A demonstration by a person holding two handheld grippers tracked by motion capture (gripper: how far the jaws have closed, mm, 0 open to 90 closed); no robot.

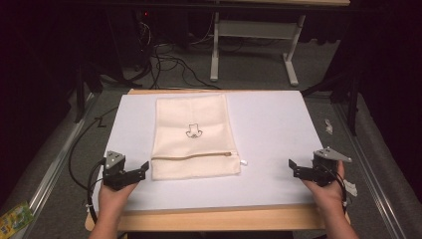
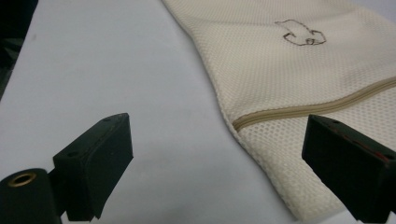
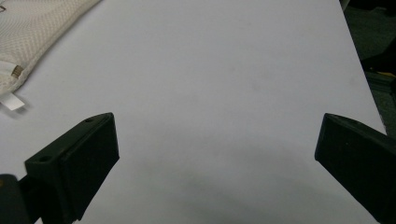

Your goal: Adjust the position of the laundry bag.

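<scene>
Cream mesh bag (image 1: 194, 137) flat on white table (image 1: 278, 124) — left tongs (image 1: 144, 169) and right tongs (image 1: 292, 167) both apart, empty.

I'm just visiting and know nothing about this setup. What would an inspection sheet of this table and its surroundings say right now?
Surface: white board on a wooden table, bare apart from the bag.
Job's things: cream mesh zip bag lying flat, zipper closed, small white tag at its right edge.
Clutter: nothing seen on the board.
Grippers: left gripper open, beside the bag's near left corner; right gripper open, over bare board.
Cables: black cable trailing left; more on the floor behind.
Surroundings: grey carpet, white table frame, green packet on floor.
</scene>
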